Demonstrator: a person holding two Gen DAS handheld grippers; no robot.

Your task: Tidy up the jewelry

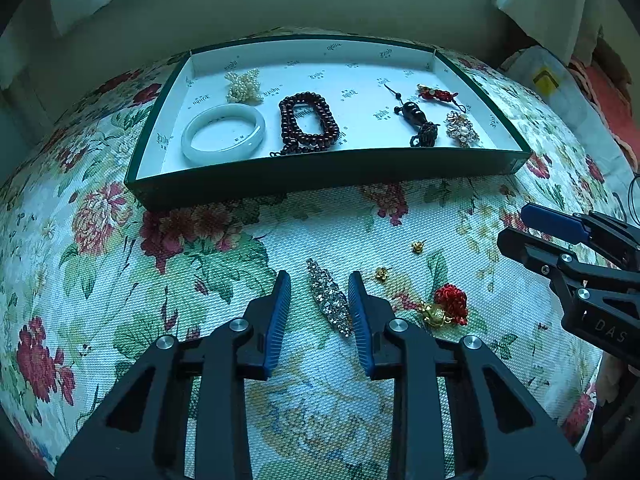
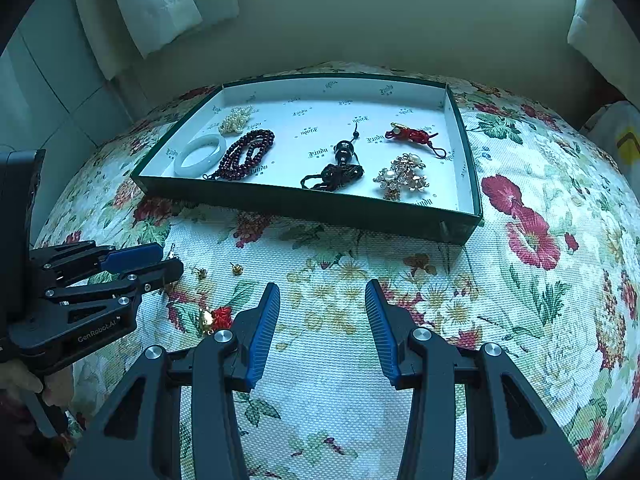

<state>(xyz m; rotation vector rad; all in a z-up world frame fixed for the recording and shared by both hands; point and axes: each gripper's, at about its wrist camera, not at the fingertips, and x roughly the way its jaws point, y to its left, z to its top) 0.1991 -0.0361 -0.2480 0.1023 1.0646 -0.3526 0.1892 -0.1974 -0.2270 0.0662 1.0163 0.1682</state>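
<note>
A dark green tray with a white floor holds a jade bangle, a pearl cluster, dark red beads, a black pendant, a red knot charm and a crystal brooch. On the floral cloth lie a rhinestone clip, two small gold earrings and a red-and-gold charm. My left gripper is open, its jaws either side of the clip. My right gripper is open and empty over bare cloth, and shows in the left wrist view.
The floral tablecloth covers a round table against a pale wall. White curtains hang behind. A bag with a yellow mark lies off the table at right. The left gripper shows in the right wrist view beside the earrings.
</note>
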